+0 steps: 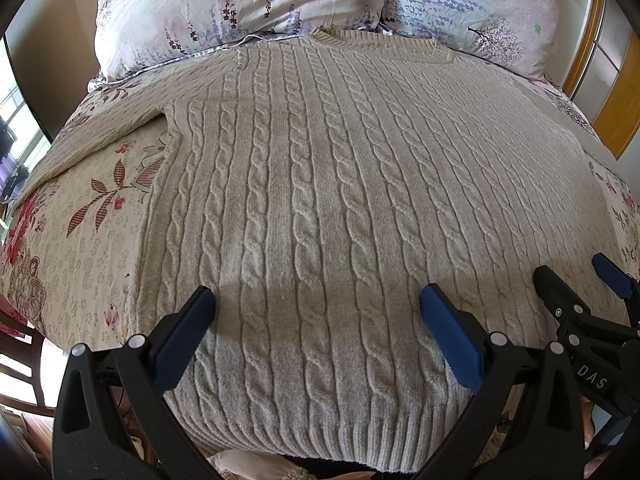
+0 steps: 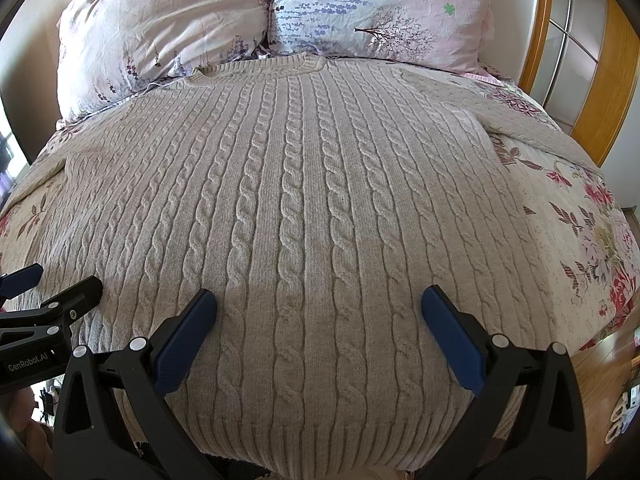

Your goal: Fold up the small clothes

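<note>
A beige cable-knit sweater (image 1: 320, 180) lies flat on the bed, collar toward the pillows, hem at the near edge, sleeves spread to both sides; it also fills the right wrist view (image 2: 304, 200). My left gripper (image 1: 318, 304) is open above the lower left part of the sweater, holding nothing. My right gripper (image 2: 319, 304) is open above the lower right part, holding nothing. The right gripper also shows at the right edge of the left wrist view (image 1: 576, 280), and the left gripper at the left edge of the right wrist view (image 2: 56, 280).
The bed has a floral sheet (image 1: 80, 240). Two floral pillows (image 2: 160, 28) (image 2: 380, 12) lean at the head. A wooden door frame (image 2: 536, 28) stands at the right. A wooden chair (image 1: 20, 360) is at the lower left. Wooden floor (image 2: 600, 380) lies beside the bed.
</note>
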Action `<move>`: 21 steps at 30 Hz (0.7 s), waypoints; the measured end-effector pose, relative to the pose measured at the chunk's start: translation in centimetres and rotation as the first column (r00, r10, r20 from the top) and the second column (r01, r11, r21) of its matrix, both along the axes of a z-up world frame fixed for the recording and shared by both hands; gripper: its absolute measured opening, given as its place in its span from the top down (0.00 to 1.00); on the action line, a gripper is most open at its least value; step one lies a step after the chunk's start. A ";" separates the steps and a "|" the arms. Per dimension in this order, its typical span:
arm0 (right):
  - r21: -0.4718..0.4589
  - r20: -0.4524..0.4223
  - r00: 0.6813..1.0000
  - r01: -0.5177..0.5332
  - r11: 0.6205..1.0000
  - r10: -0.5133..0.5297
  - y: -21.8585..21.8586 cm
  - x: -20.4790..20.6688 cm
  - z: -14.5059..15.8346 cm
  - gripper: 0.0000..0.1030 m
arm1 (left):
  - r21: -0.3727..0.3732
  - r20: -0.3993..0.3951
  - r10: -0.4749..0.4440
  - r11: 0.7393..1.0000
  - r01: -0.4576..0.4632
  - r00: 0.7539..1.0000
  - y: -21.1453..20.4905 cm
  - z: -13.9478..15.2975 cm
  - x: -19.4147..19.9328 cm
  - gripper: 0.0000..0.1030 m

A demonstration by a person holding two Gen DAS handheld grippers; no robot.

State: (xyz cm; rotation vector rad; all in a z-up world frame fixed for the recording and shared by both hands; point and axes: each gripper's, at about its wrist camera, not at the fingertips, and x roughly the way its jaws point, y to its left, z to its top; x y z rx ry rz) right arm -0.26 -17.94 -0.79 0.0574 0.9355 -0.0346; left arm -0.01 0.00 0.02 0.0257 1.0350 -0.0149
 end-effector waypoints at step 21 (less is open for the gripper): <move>0.000 0.003 1.000 0.000 1.000 0.000 -0.2 -0.1 -0.2 0.01 | 0.000 0.002 0.000 1.000 0.000 1.000 0.0 0.0 0.0 0.02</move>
